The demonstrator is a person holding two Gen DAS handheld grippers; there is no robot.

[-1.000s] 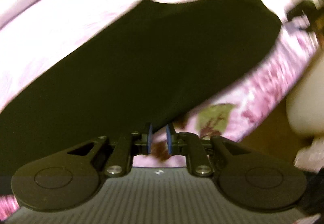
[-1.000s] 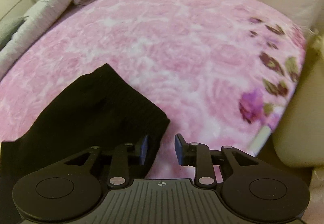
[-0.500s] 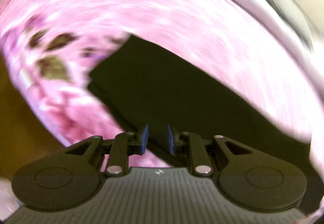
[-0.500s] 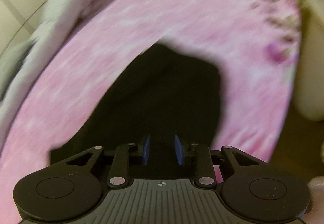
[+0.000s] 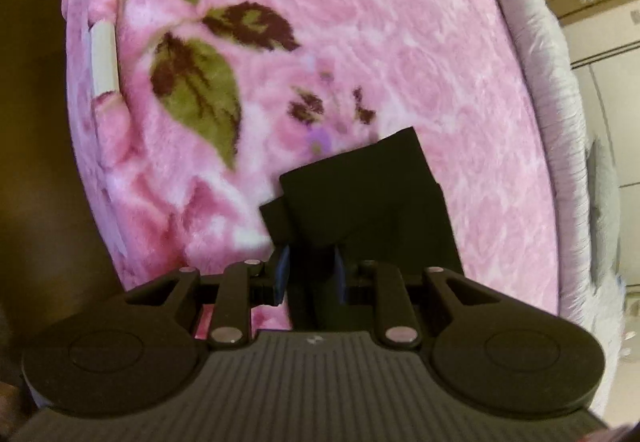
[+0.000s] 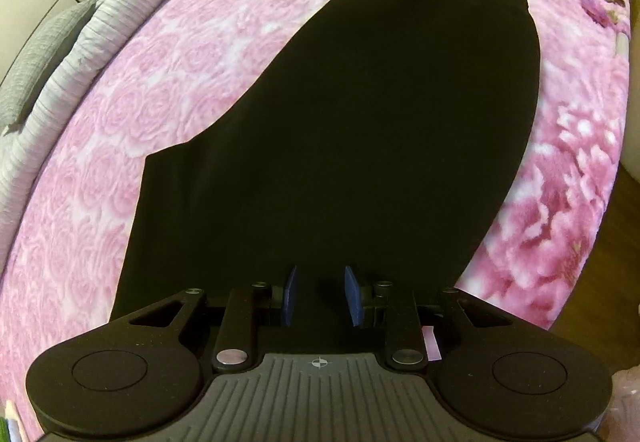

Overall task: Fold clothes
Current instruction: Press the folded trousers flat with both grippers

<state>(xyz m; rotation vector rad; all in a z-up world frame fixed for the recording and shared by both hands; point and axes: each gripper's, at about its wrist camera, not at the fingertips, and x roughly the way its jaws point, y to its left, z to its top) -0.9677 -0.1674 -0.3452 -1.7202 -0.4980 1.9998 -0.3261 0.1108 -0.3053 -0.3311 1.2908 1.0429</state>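
A black garment (image 6: 360, 130) lies spread on a pink flowered blanket (image 6: 168, 54) that covers a bed. In the right wrist view it fills the middle of the frame: a plain, dark cloth with no visible print, rounded at the upper right, with a straight edge and a corner at the left. Its near edge runs under the right hand-held gripper (image 6: 320, 298), whose blue-padded jaws stand apart over the cloth without pinching it.

In the left wrist view the garment (image 5: 372, 194) shows at lower centre as stacked flat layers with sharp corners, one corner pointing up. The left hand-held gripper (image 5: 308, 272) has cloth between its pads; whether it clamps the cloth I cannot tell. Green and maroon leaf prints (image 5: 196, 90) sit at upper left, and a grey ribbed quilt (image 5: 560, 114) runs along the right edge.
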